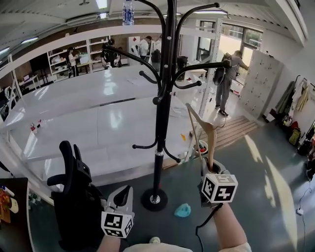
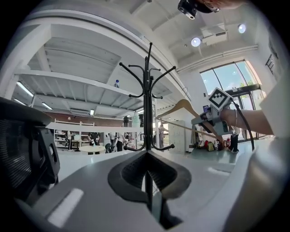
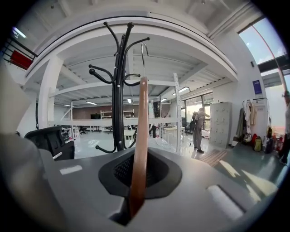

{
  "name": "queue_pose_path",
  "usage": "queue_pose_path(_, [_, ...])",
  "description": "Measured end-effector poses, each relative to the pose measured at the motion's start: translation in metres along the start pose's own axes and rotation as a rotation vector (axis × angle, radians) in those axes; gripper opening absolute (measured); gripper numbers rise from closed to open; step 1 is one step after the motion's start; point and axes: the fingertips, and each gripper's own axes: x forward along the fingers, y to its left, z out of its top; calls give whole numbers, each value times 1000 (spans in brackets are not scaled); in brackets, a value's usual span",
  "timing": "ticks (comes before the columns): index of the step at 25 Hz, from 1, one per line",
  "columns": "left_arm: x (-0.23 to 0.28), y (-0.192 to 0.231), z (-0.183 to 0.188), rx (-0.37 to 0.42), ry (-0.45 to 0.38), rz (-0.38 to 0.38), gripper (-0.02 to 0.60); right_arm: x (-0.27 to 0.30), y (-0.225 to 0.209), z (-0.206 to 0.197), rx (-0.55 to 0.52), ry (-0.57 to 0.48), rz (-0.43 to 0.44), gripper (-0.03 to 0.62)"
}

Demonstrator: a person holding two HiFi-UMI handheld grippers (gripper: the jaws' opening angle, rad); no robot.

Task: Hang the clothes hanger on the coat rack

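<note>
Two hand-held grippers low in the head view, one on each side of a tall black coat rack (image 1: 161,123).

On the right, the right hand-held gripper (image 1: 209,168), shut tight on a wooden clothes hanger (image 1: 201,129). Grips one end of the wood, squeezed thin side up between both jaws in the right gripper view. Points the rest of the hanger up and away. At the far end, a thin metal hook (image 3: 144,56), just right of the rack's top arms in the right gripper view. Close to the arms but not on any of them. Not yet hung. In the head view, just right of the pole and apart from it.

On the left, the left hand-held gripper (image 1: 125,193), lower down and shut, with jaws pressed together and empty in the left gripper view. Looks straight at the pole of the rack.

Just left of that gripper, a black office chair (image 1: 74,197). Under the rack, a round black base (image 1: 154,199) on the grey floor (image 1: 256,197). Near the base, a small blue thing (image 1: 182,210) on the floor. High up near the top of the rack in the head view, a clear water bottle (image 1: 128,12). Behind the rack, a long white tabletop (image 1: 88,128). Far back on the right, a person (image 1: 227,81) with a dark backpack by a bright doorway.
</note>
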Motion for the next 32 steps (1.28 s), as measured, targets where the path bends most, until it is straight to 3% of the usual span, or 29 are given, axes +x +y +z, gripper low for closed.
queue_pose_path(6, [17, 32, 2, -4, -8, 13, 1, 45, 11, 47, -31, -17, 22, 28])
queue_pose_path(14, [38, 52, -7, -33, 6, 15, 1, 93, 23, 74, -97, 18, 21, 28])
queue_pose_path(22, [44, 67, -30, -77, 49, 36, 1, 143, 35, 60, -154, 104, 40, 28])
queue_pose_path(32, [39, 77, -44, -73, 79, 55, 0, 160, 45, 36, -133, 137, 61, 28])
